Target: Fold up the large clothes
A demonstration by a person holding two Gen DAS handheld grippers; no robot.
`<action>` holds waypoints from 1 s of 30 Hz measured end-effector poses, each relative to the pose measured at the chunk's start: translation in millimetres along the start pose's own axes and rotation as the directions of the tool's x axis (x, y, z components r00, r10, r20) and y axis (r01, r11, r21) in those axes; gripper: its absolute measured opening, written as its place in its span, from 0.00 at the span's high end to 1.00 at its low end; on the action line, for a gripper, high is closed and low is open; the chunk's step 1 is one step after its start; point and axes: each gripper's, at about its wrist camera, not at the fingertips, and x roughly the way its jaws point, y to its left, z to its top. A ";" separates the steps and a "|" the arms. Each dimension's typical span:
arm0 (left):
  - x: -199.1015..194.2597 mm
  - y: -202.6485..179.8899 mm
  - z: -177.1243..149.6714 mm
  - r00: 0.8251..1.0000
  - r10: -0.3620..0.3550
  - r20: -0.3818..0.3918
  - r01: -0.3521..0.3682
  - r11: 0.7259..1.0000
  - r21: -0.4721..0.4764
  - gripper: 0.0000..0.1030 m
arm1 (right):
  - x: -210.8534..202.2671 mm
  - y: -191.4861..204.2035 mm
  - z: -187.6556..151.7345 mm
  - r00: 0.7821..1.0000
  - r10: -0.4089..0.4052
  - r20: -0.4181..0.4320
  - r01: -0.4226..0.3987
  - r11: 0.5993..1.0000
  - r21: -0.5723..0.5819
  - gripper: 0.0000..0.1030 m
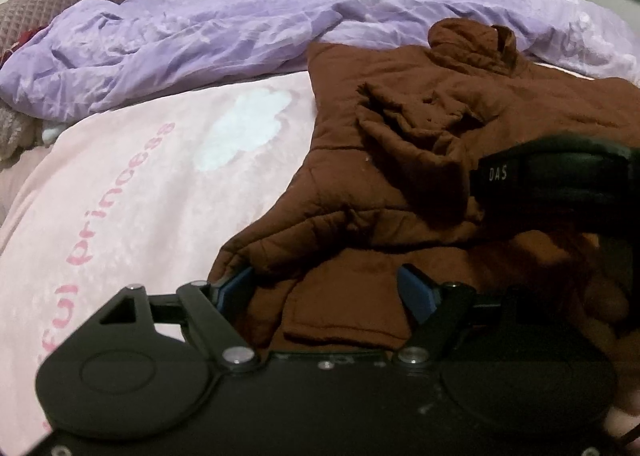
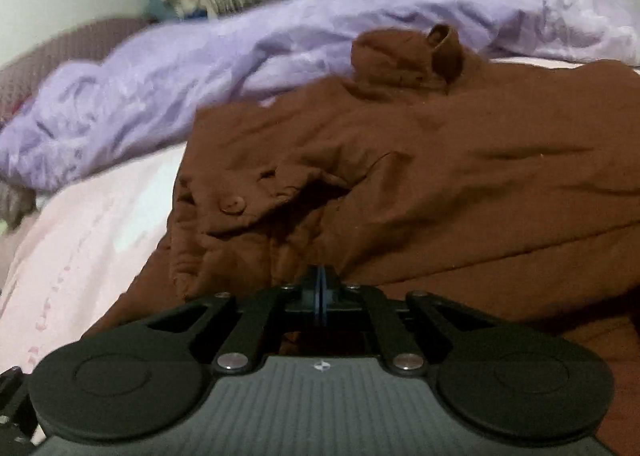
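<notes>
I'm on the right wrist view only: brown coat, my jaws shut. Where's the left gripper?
Observer: The left gripper is at the coat's near edge, open wide.
Operator: Anything between its fingers?
Observer: Coat fabric lies between the fingers, but the pads don't look pressed on it.
Operator: What's the blur left of the coat?
Observer: A pink blanket with pink lettering ending in "princess" and a white cloud.
</notes>
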 end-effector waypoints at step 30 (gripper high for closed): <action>0.3 -1.0 1.1 1.000 0.023 0.003 -0.023 1.000 0.021 0.19 | -57.6 -143.3 58.9 0.929 -0.341 0.147 0.338 0.940 0.040 0.92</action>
